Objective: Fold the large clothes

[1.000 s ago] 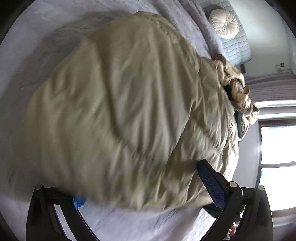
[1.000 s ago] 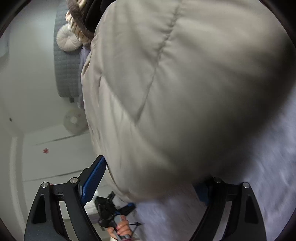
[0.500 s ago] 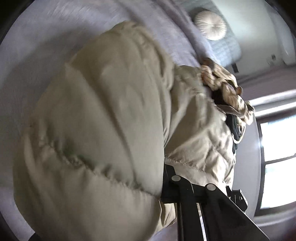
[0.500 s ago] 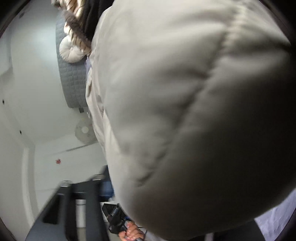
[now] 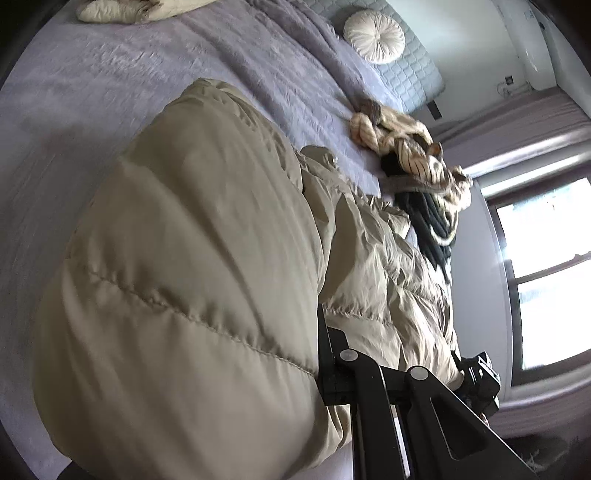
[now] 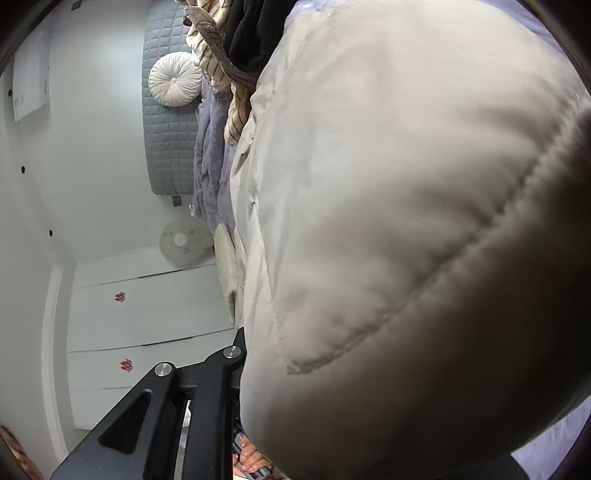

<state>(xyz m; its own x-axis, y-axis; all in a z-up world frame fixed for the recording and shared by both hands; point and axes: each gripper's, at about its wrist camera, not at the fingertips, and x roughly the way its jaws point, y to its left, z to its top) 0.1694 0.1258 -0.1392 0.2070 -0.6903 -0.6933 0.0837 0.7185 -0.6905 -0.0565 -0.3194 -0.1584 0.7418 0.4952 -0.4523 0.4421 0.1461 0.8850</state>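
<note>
The beige puffer jacket (image 5: 192, 266) lay across the near part of the bed (image 5: 92, 92), its hem raised off the lilac cover and bulging up against both cameras. The left claw (image 5: 321, 354) had just been closing and was seen pinching the quilted hem, the cloth swallowing the fingertips. The right claw (image 6: 240, 369) had likewise just been closing and was clamped on the opposite side of the same hem, as far as the padding let it be seen. A pile of other garments (image 5: 410, 155), striped and dark, lay just beyond the jacket towards the side of the bed by the window, and a round cushion (image 5: 373, 35) rested against the headboard.

The step in hand was judged to be carrying the hem over towards the collar end. To be done well, both grips would need to be kept firm, since slippery padded fabric is easily lost. The two sides should be raised evenly, so that the crease runs straight across. The hem should be laid down short of the pile, and the trapped air pressed out before release.
</note>
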